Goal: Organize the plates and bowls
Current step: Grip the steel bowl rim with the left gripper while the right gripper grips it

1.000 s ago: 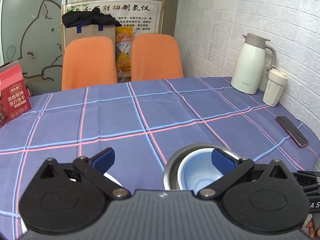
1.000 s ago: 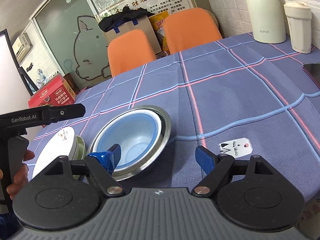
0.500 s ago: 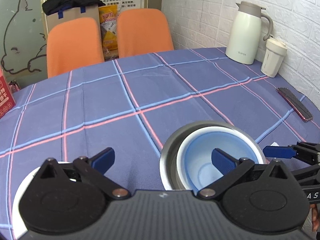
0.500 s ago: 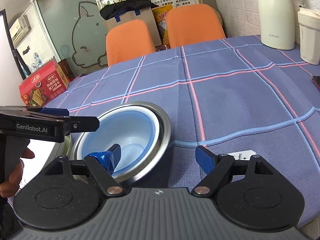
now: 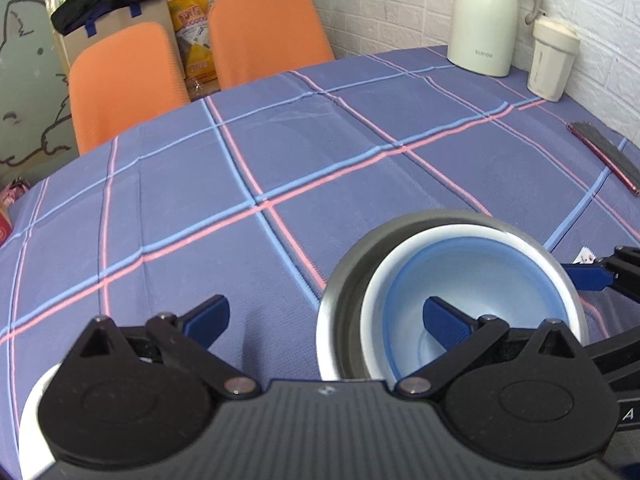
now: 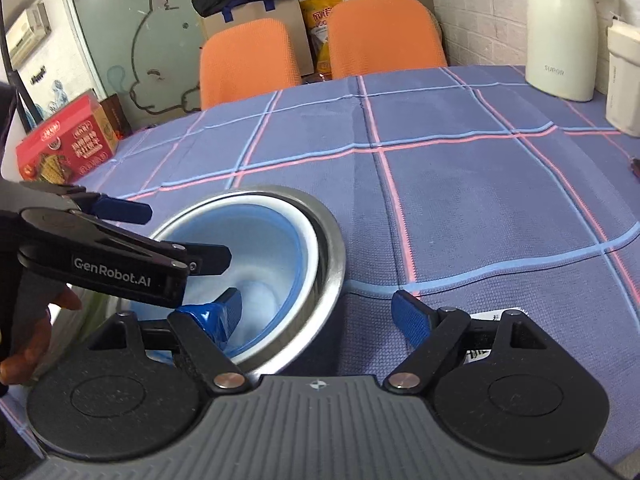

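**Operator:** Bowls first. Where do they sit?

**Inspector:** Blue bowl (image 5: 476,280) is nested inside a white bowl (image 5: 374,308), and both sit inside the steel bowl (image 5: 348,280). The stack stands on the checked tablecloth (image 5: 280,160), near the edge closest to the cameras. A white plate (image 5: 30,416) lies to the left of the stack; only its rim shows, behind the left gripper's body.

**Operator:** Left gripper condition?

**Inspector:** Left gripper (image 5: 324,316) is spread wide and grips nothing. Its right finger hangs over the blue bowl's interior; its left finger is over bare cloth outside the stack.

**Operator:** Right gripper?

**Inspector:** Right gripper (image 6: 320,312) is likewise spread wide and grips nothing. Its left finger reaches inside the blue bowl; its right finger is outside the steel rim, over the cloth, close to a paper tag (image 6: 486,334). Whether either inner finger touches the bowl cannot be determined.

**Operator:** Surroundings?

**Inspector:** Cream jug (image 5: 484,16) and cup (image 5: 552,60) stand at the far right by the brick wall. Two orange chairs (image 5: 128,80) stand behind the table.
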Tool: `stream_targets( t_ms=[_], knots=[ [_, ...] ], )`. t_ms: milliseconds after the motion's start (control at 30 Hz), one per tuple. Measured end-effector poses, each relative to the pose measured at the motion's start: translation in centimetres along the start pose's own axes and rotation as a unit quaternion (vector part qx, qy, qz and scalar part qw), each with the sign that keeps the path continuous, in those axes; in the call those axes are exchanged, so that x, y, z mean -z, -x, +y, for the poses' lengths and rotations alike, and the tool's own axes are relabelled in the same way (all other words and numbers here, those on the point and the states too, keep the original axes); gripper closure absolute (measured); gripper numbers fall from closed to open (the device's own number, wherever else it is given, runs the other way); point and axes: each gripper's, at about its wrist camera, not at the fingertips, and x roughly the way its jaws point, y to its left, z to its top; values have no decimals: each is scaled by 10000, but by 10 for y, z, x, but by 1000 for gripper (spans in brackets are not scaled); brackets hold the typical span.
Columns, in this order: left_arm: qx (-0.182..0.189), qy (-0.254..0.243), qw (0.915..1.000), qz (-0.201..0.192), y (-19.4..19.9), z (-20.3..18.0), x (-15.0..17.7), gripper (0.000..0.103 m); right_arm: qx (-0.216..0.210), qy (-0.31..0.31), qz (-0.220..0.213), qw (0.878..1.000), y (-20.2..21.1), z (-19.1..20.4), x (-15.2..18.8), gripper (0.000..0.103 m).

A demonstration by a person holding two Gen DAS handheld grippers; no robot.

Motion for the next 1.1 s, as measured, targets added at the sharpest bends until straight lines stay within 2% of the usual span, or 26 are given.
stream_targets(
  t_ms=[167, 300, 400, 467, 567, 833, 867, 967, 1100],
  knots=[
    [516, -94, 9986, 94, -6, 1, 0, 1, 223, 359, -170, 9990, -3, 8, 7, 33],
    [877, -7, 9959, 227, -8, 6, 1, 5, 278, 232, -369, 9987, -3, 8, 11, 30],
    [1014, 30, 9944, 282, -5, 9, -1, 6, 347, 213, -293, 9987, -5, 11, 7, 29],
    [1036, -39, 9937, 432, -7, 10, -2, 6, 423, 194, -171, 9988, -6, 14, 3, 30],
    [817, -195, 9941, 691, -16, 9, -4, 5, 455, 118, -194, 9987, -6, 16, 3, 31],
    [1024, -50, 9916, 793, -21, 13, -6, 5, 585, 47, -422, 9974, -7, 24, 12, 27],
    [1040, -46, 9915, 787, -20, 12, -6, 6, 613, 30, -426, 9972, -7, 24, 12, 27],
    [1133, -24, 9910, 717, -18, 11, -6, 19, 541, 23, -329, 9980, -7, 27, 9, 30],
    [1255, -11, 9901, 636, -14, 10, -6, 35, 347, 285, -535, 9976, -2, 31, 14, 35]
  ],
)
